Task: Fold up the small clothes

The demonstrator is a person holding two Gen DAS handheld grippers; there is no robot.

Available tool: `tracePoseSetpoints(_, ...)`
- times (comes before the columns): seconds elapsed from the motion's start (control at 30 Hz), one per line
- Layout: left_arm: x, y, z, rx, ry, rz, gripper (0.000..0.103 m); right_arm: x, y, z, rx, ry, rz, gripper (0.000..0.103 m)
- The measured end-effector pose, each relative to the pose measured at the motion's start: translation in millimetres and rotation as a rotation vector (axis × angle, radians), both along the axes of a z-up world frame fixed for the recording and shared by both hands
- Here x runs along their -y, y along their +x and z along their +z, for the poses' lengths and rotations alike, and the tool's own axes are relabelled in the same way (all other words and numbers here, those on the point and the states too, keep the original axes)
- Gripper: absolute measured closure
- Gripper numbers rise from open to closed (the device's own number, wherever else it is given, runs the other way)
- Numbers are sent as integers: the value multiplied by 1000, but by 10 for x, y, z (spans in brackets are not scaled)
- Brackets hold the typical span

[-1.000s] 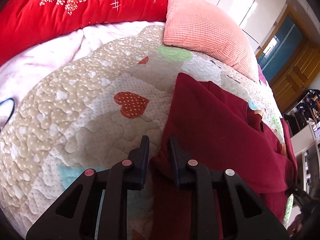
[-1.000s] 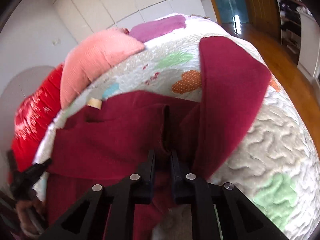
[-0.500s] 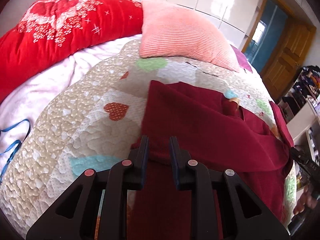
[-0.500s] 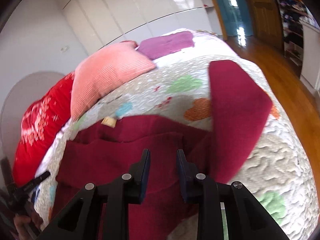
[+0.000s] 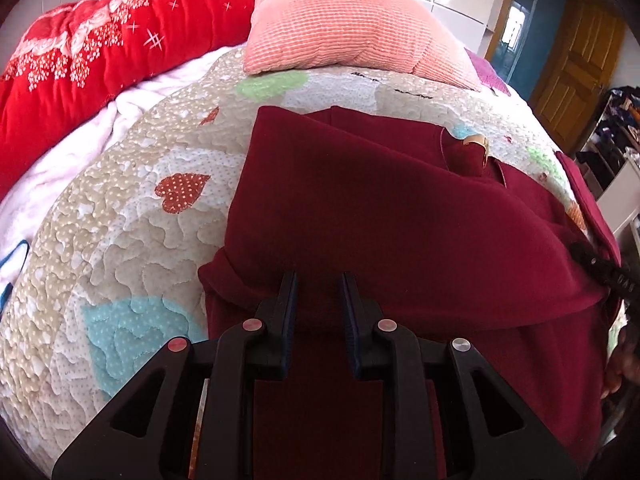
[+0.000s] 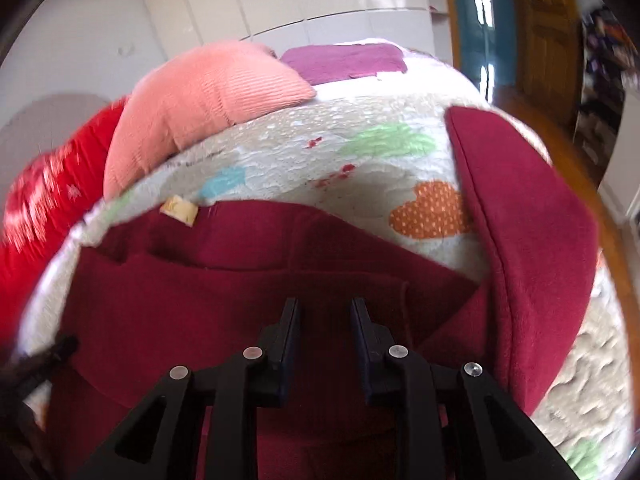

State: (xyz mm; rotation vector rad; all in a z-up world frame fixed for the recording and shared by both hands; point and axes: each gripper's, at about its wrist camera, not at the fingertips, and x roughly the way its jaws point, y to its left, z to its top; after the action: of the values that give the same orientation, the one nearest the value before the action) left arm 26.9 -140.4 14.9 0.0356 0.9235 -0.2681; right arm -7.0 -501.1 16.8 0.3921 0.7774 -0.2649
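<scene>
A dark red fleece garment (image 5: 400, 216) lies on the heart-patterned quilt (image 5: 132, 216), its lower part folded up over the body. A tan label (image 5: 476, 142) shows at its neck. My left gripper (image 5: 318, 280) is open and empty just above the folded edge. In the right wrist view the same garment (image 6: 248, 304) fills the foreground, with one sleeve (image 6: 524, 240) spread out to the right and the label (image 6: 179, 210) at the left. My right gripper (image 6: 325, 305) is open and empty over the fold.
A pink pillow (image 5: 344, 20) and a red floral duvet (image 5: 92, 56) lie at the head of the bed. A purple cloth (image 6: 344, 62) lies beyond the pillow. The bed's right edge drops to a wooden floor (image 6: 612, 216). Shelves (image 5: 612, 148) stand at the right.
Both grippers held the garment's hem a second ago. They laid it over the body, opened, let go and drew back a little.
</scene>
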Motion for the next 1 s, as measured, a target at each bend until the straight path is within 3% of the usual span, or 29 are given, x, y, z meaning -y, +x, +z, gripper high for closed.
tracePoseSetpoints(0.17,-22,-37,-31,28,-12,7,82,-18,-201,141,11,0,21,79)
tracePoseSetpoints(0.33,-39,-52,-45,45,-29,9,81,233,-408,353,67,27,-36,77)
tracePoseSetpoints(0.37,-41,-49,-46,45,-33,8,81,282,-415,427,85,13,-57,67)
tracePoseSetpoints(0.4,-43,-46,-47,45,-36,9,81,355,-409,508,102,-15,-94,47)
tracePoseSetpoints(0.43,-42,-44,-49,46,-39,9,81,416,-375,557,103,-47,-137,38)
tracePoseSetpoints(0.47,-40,-44,-49,47,-40,9,81,480,-318,587,94,-80,-173,28)
tracePoseSetpoints(0.63,-35,-46,-47,48,-44,7,79,851,306,446,-87,-183,-204,28)
tracePoseSetpoints(0.77,0,-50,-42,53,-31,3,77,1195,569,172,-183,-160,-261,28)
tracePoseSetpoints(0.83,23,-44,-41,56,-16,1,77,1355,574,47,-194,-123,-280,40)
tracePoseSetpoints(0.93,25,-36,-41,55,-12,-3,76,1380,486,91,-163,-140,-256,67)
tracePoseSetpoints(0.97,22,-31,-41,54,-14,-5,75,1378,463,121,-152,-137,-243,84)
tracePoseSetpoints(1.0,21,-28,-41,53,-16,-7,74,1367,419,165,-138,-126,-231,95)
